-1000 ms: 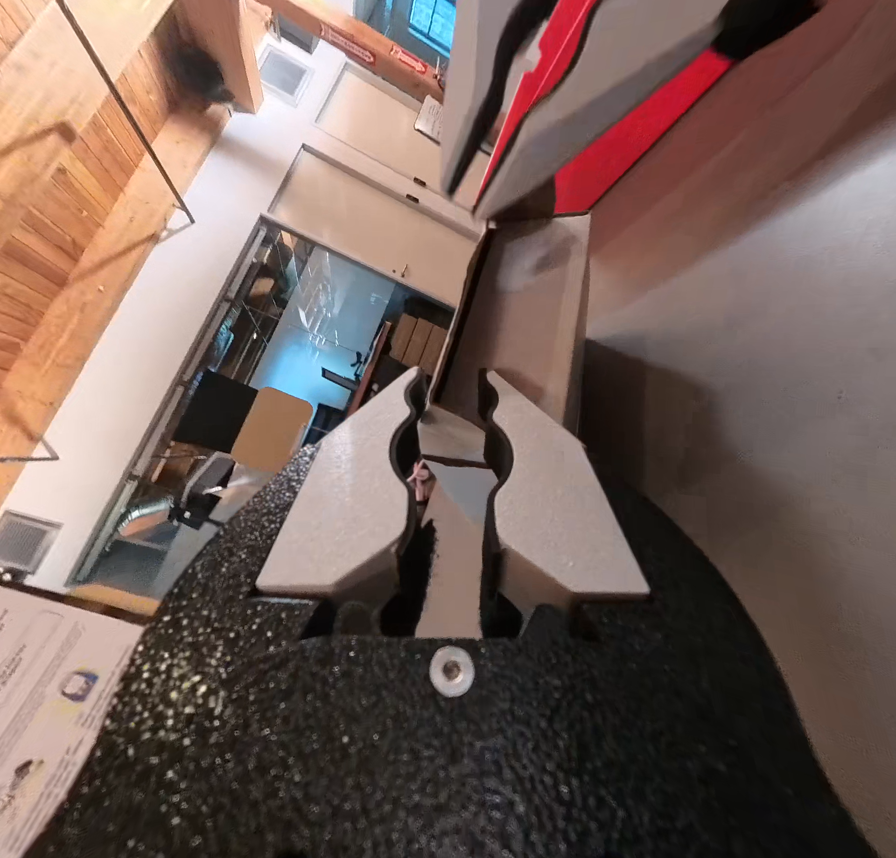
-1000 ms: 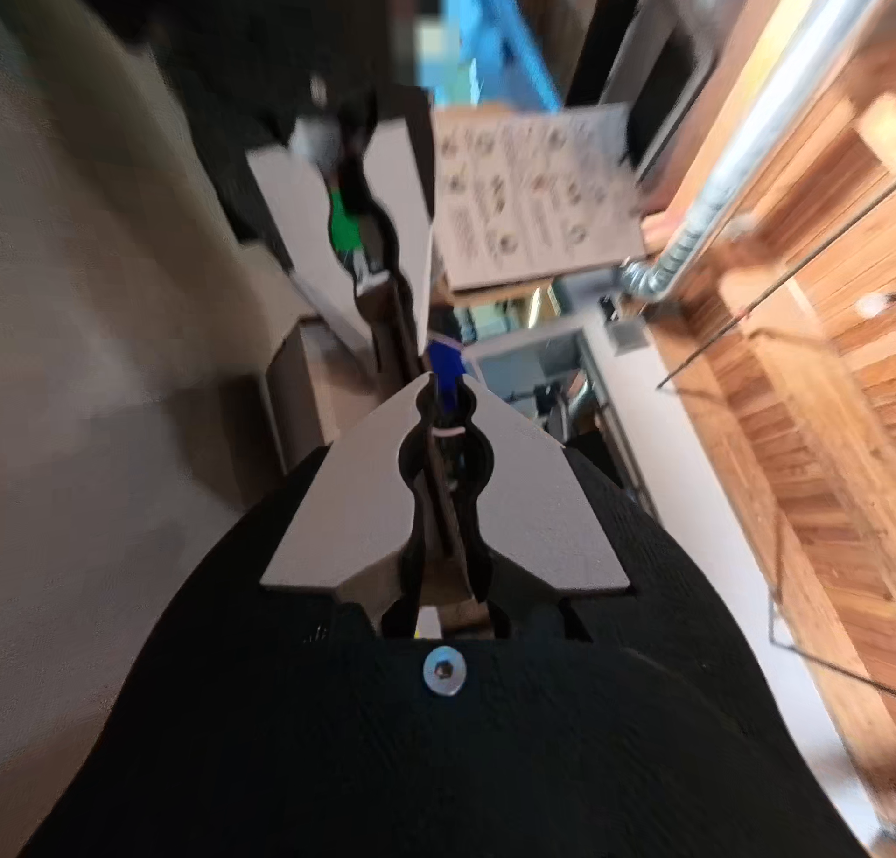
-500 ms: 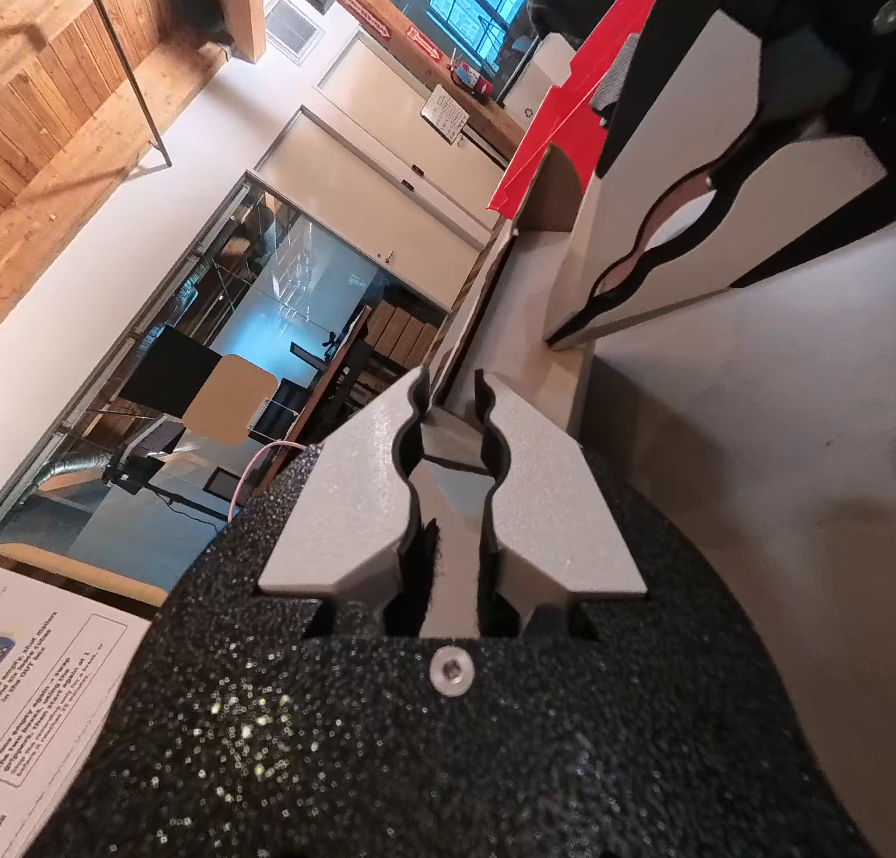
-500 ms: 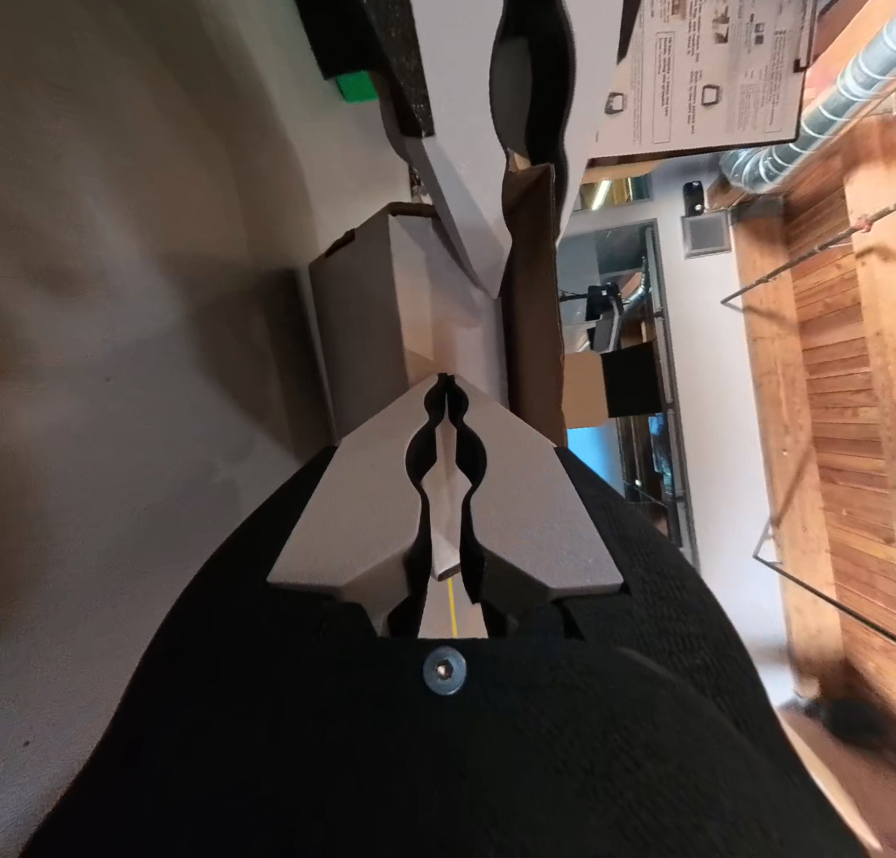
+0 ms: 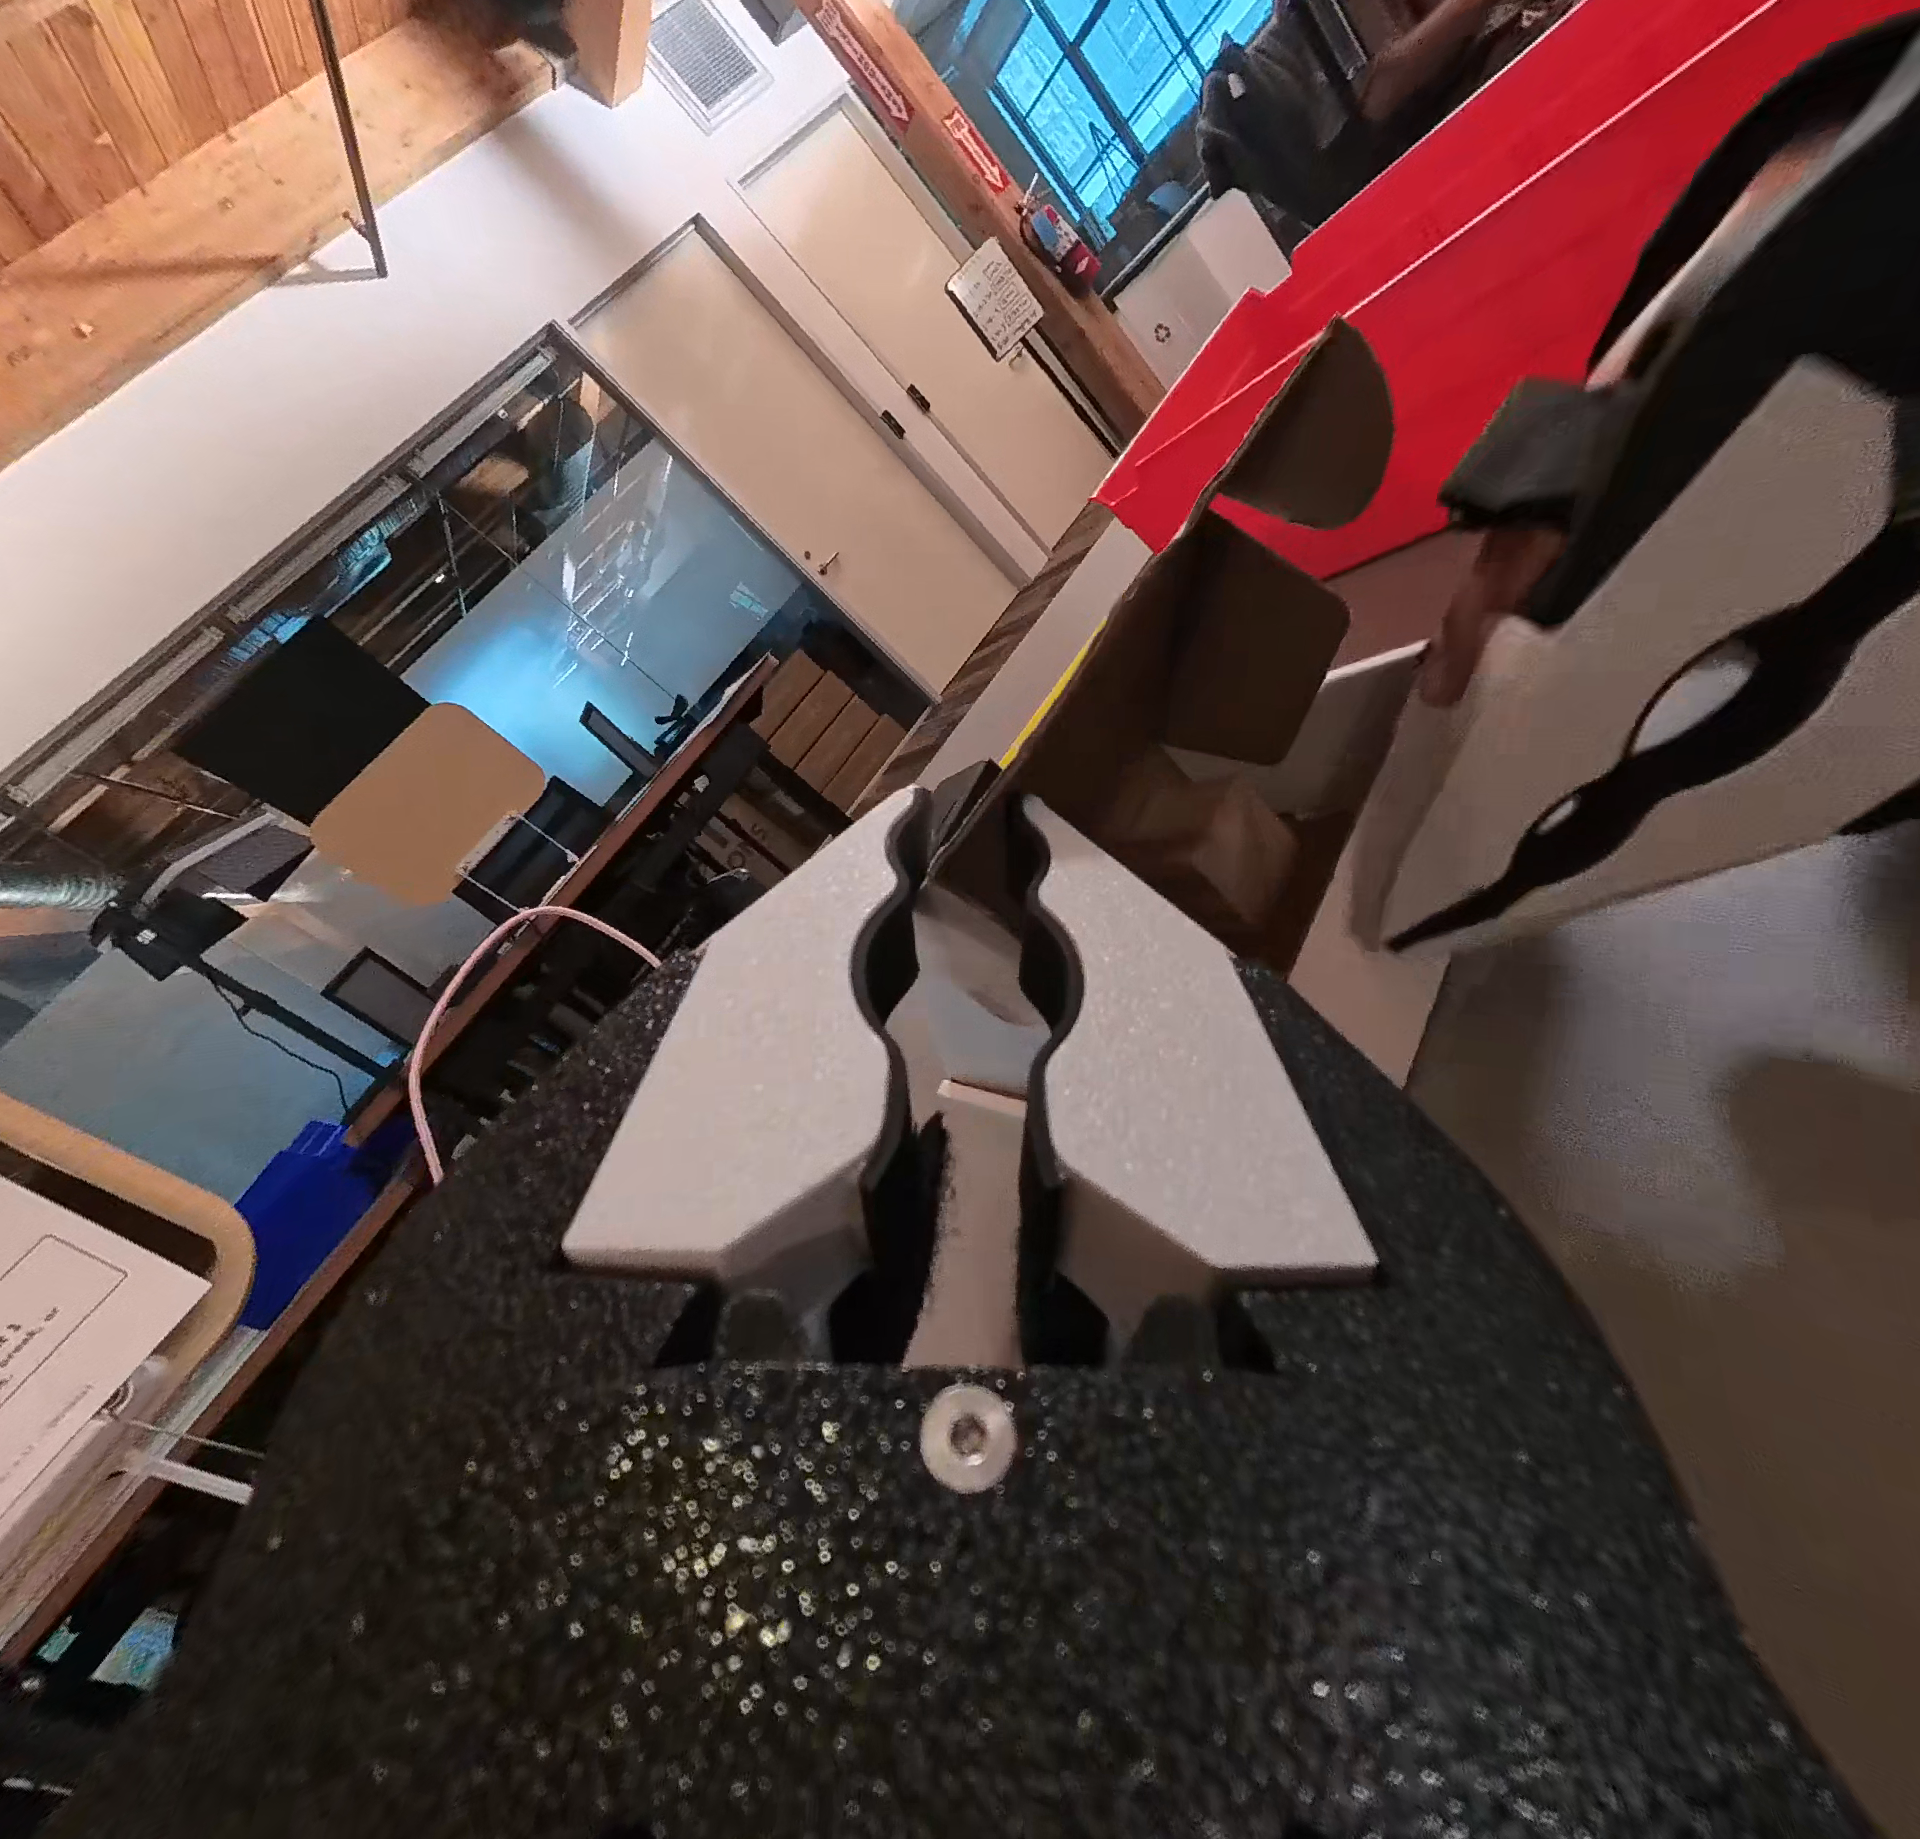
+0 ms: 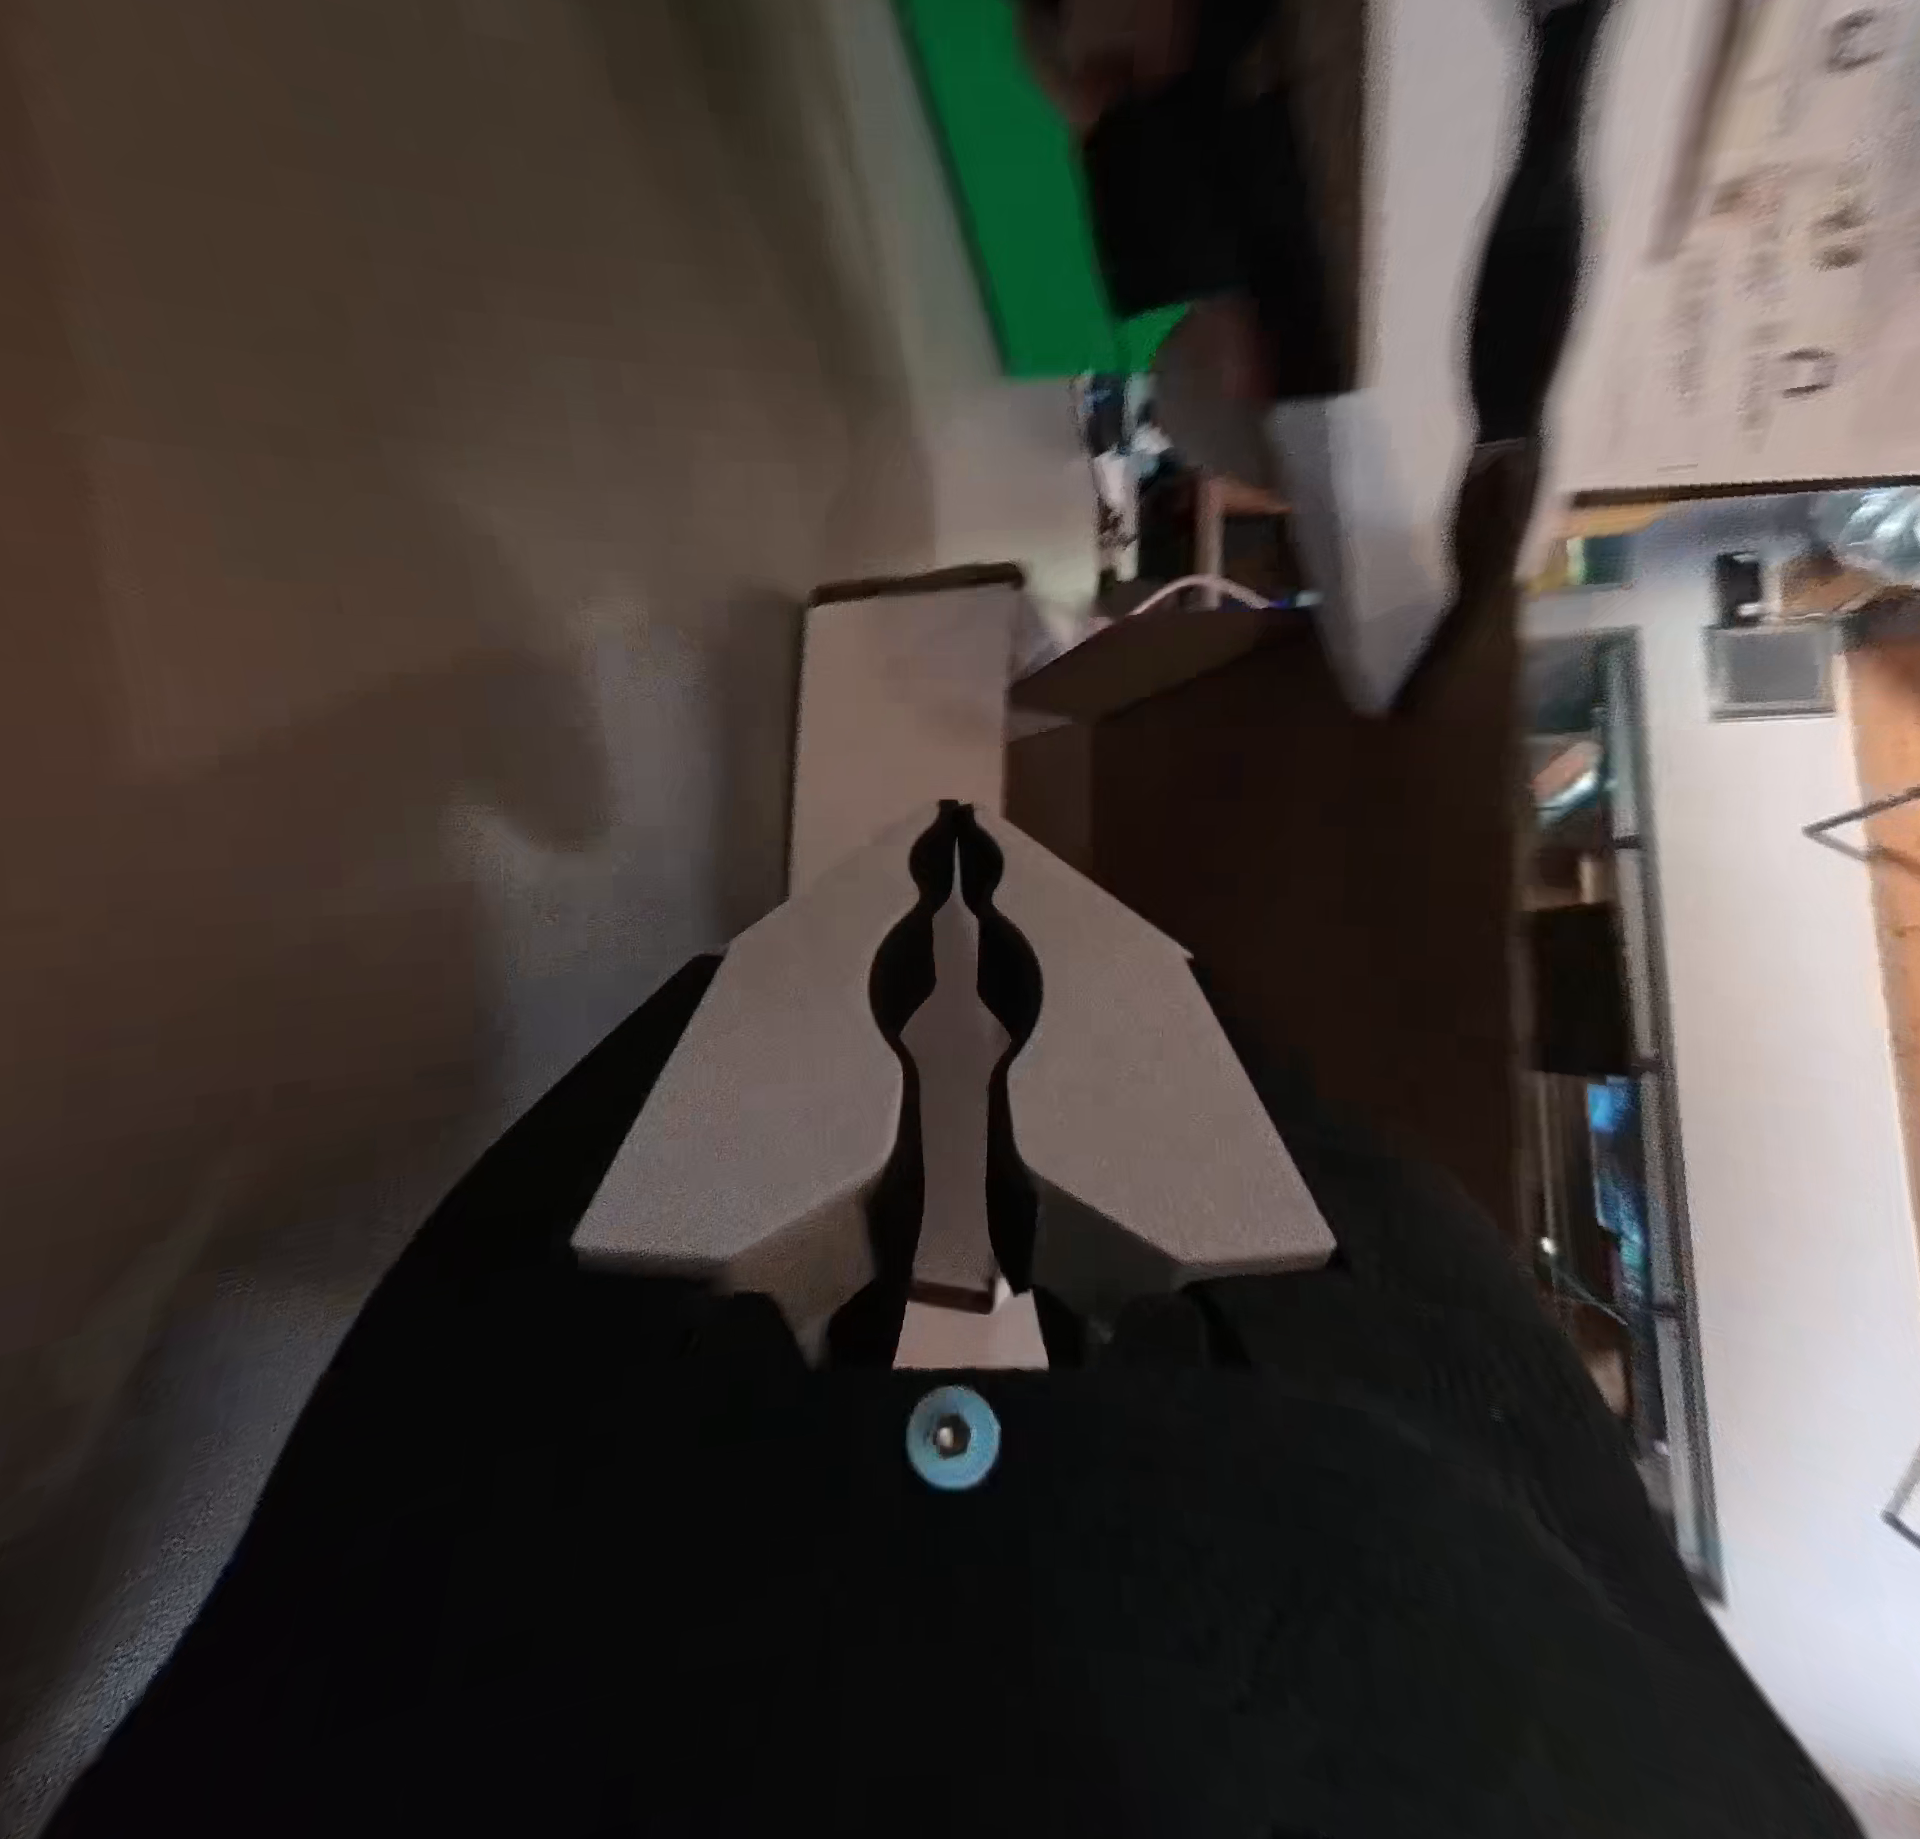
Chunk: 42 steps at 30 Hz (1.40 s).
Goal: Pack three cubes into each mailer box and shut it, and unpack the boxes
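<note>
The mailer box (image 5: 1195, 750) stands open at frame centre in the left wrist view, directly ahead of the left hand-held gripper (image 5: 971, 833), whose fingers pinch the cardboard edge of its wall or lid. The right hand-held gripper (image 6: 951, 833) is closed with nothing visible between its tips; the box's white side (image 6: 899, 709) lies just beyond them. Both are near; the left already has contact. Cubes inside are murky brown shapes, uncountable. The right view is blurred.

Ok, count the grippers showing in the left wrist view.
2. The left gripper fills the lower middle, the open mailer box's near wall between its fingers; the right gripper reaches in from the right edge, fingertips together beside the box. None seem hidden.
</note>
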Motion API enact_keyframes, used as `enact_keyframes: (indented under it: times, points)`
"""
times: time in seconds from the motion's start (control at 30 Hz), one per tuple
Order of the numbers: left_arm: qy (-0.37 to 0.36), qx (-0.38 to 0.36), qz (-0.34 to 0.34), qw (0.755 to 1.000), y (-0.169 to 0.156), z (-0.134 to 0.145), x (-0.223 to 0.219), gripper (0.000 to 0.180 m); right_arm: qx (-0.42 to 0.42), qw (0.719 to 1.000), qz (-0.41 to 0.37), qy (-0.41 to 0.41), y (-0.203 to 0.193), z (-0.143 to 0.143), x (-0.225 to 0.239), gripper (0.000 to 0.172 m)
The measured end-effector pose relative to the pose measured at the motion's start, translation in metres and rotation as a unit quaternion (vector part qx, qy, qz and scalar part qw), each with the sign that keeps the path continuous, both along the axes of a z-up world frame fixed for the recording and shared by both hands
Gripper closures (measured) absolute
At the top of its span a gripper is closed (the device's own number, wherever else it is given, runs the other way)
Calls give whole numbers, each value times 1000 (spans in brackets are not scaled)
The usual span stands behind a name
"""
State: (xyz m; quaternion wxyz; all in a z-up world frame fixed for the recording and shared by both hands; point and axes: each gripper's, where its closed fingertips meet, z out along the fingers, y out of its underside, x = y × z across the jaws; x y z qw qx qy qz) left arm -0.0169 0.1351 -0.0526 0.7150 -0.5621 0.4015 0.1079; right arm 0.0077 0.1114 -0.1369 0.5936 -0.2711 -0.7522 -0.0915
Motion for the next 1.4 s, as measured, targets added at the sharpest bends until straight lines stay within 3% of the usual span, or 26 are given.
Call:
enact_keyframes:
  times: [0.13,0.3,0.37,0.53,0.7,0.83,1.07,1.23,1.4]
  points:
    - [-4,6,5,1000,0,3,0,168,9,997,8,73,-1,27,3,172]
    - [-14,12,15,1000,-1,8,2,168,-126,991,-35,36,8,5,3,129]
    - [-14,14,20,1000,-1,10,2,168,-143,989,-44,15,9,-2,6,129]
    - [-9,19,43,999,10,24,-6,168,-125,990,-58,-25,12,-7,13,160]
    - [-23,-31,102,994,47,34,-28,169,-139,988,-56,-31,10,-6,15,162]
    - [-27,-80,160,983,85,27,-50,169,-153,986,-51,-34,10,-6,19,163]
    - [-147,-165,145,964,106,18,-63,169,-170,983,-59,-36,19,-5,33,163]
    - [-255,-228,105,934,106,9,-75,169,-176,982,-61,-40,22,-6,39,163]
    - [-432,-307,72,845,109,-6,-94,167,-185,980,-61,-38,24,-6,43,162]
